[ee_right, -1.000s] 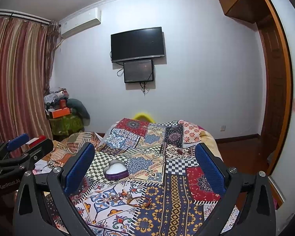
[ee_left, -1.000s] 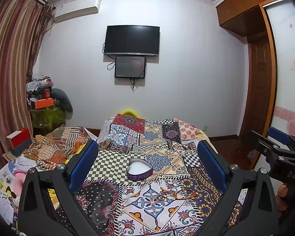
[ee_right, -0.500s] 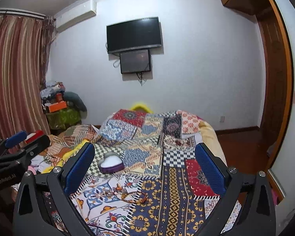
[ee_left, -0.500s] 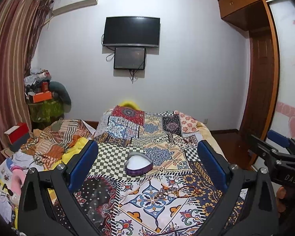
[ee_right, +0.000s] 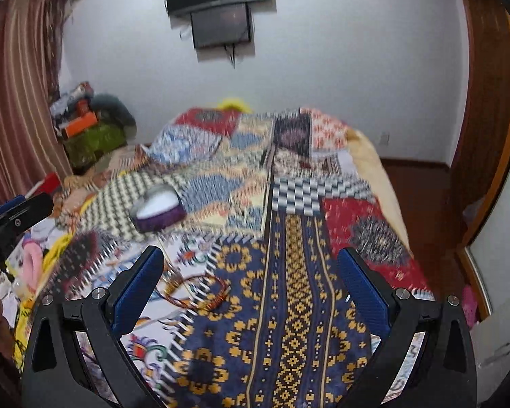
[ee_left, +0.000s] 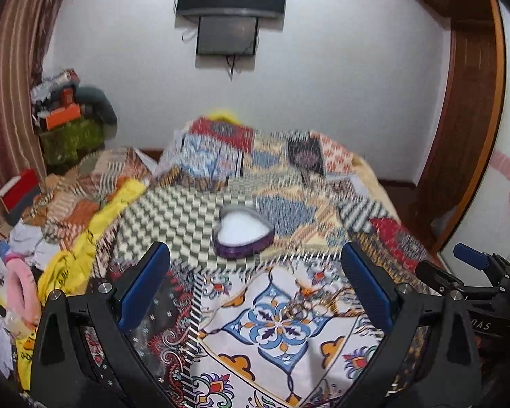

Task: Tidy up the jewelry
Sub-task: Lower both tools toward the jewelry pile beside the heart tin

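In the left wrist view, the left gripper [ee_left: 255,285] has tipped down toward the bed since a moment ago: the television now sits at the very top edge and the patchwork bedspread [ee_left: 173,217] fills far more of the frame, smeared by motion. Its jaws stand wide apart with nothing between them. The heart-shaped box [ee_left: 243,233], purple-walled and white inside, lies open on the checkered patch just beyond the fingertips. Nearer, on the white floral patch, a tangle of thin bangles and chain [ee_left: 301,307] rests between the two fingers' lines of reach, not touched. The other tool pokes in at the right edge.

In the right wrist view, the right gripper [ee_right: 250,284] has likewise dipped and closed in on the bed. It too is spread wide and empty. The jewelry [ee_right: 193,292] lies just beside its left finger, at the seam of the white and navy patches; the box [ee_right: 158,212] sits farther off to the left.

Judging from this, both tools are descending to start the pickup; nothing is yet in the box.
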Demonstrator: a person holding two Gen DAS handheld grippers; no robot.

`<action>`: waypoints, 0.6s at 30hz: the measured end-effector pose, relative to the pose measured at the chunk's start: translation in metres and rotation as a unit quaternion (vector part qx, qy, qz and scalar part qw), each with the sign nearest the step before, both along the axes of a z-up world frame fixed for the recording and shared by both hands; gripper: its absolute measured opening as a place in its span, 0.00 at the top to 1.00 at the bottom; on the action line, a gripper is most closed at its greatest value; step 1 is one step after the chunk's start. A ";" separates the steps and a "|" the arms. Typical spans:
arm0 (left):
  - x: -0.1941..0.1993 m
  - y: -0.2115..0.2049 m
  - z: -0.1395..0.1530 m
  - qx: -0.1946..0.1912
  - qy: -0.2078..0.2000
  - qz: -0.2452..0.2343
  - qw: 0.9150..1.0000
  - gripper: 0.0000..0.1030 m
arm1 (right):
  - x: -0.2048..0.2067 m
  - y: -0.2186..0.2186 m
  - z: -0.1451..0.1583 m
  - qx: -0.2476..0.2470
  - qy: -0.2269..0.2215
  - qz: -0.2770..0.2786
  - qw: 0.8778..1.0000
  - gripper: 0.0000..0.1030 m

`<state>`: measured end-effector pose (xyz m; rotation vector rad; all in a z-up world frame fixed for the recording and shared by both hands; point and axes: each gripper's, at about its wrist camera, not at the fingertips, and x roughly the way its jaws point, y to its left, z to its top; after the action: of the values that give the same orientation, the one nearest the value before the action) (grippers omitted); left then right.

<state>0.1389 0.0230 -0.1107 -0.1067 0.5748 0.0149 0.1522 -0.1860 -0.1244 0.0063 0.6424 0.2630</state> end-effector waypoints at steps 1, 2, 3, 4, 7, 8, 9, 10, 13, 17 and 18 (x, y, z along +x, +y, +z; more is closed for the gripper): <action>0.006 0.000 -0.007 0.000 0.015 -0.004 1.000 0.02 | 0.004 -0.001 -0.004 0.000 0.009 0.002 1.000 0.02; 0.009 0.000 -0.012 0.000 0.025 -0.005 1.000 0.02 | 0.007 0.000 -0.009 0.001 0.018 0.004 1.000 0.02; 0.014 0.000 -0.019 0.002 0.039 -0.008 0.999 0.02 | 0.009 0.001 -0.012 0.001 0.023 0.005 1.000 0.02; 0.017 0.000 -0.025 0.005 0.047 -0.009 0.999 0.02 | 0.013 0.000 -0.017 0.004 0.034 0.009 0.999 0.02; 0.026 -0.002 -0.045 0.015 0.079 -0.008 0.997 0.13 | 0.020 0.000 -0.028 0.009 0.056 0.019 0.998 0.02; 0.028 -0.002 -0.049 0.017 0.087 -0.010 0.996 0.15 | 0.021 0.002 -0.031 0.011 0.062 0.025 0.998 0.02; 0.029 -0.002 -0.054 0.018 0.096 -0.014 0.995 0.15 | 0.025 0.004 -0.035 0.012 0.069 0.033 0.997 0.02; 0.031 -0.003 -0.059 0.017 0.103 -0.018 0.994 0.16 | 0.026 0.006 -0.038 0.012 0.076 0.040 0.996 0.02; 0.032 -0.003 -0.070 0.012 0.120 -0.025 0.992 0.22 | 0.030 0.013 -0.045 0.009 0.085 0.061 0.994 0.02; 0.034 0.000 -0.080 -0.001 0.144 -0.026 0.989 0.32 | 0.029 0.023 -0.049 0.002 0.086 0.082 0.993 0.02; 0.034 0.001 -0.083 -0.004 0.149 -0.026 0.988 0.33 | 0.029 0.025 -0.050 0.001 0.087 0.086 0.993 0.02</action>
<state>0.1728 0.0237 -0.1935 -0.0986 0.8766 -0.0224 0.1813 -0.1608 -0.1741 -0.0242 0.8166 0.4334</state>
